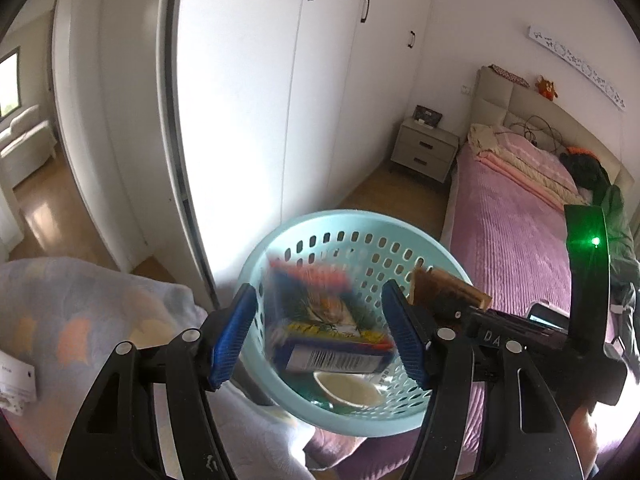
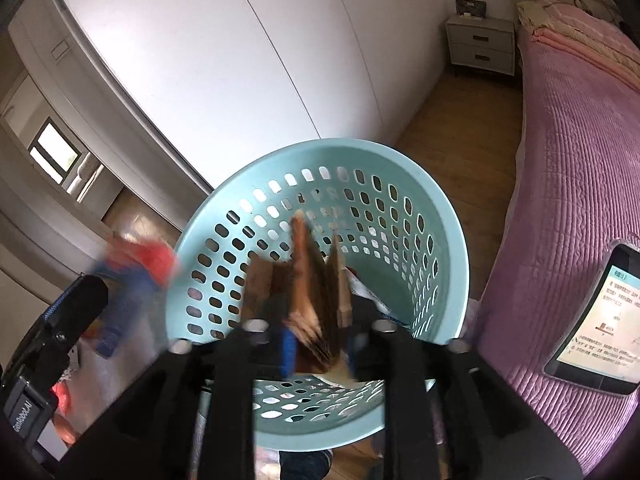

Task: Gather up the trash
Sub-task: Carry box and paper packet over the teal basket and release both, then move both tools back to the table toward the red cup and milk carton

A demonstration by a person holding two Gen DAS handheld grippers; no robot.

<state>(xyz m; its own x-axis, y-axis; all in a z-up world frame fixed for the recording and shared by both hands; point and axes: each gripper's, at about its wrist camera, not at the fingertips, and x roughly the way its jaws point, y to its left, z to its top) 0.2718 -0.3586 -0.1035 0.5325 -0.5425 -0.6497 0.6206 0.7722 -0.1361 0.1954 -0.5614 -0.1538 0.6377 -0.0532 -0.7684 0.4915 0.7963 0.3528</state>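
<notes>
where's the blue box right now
In the left wrist view the blue box sits blurred between the open left gripper fingers, over the teal basket, above a paper cup.

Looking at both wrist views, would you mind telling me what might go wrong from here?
1. The box sits blurred between the open left gripper's jaws above the basket; the right view shows it near the rim, so it may land outside.
2. The right gripper is clamped on brown cardboard at the rim; released there, it could snag.
3. The basket looks tilted, so the cup inside might spill out.
</notes>
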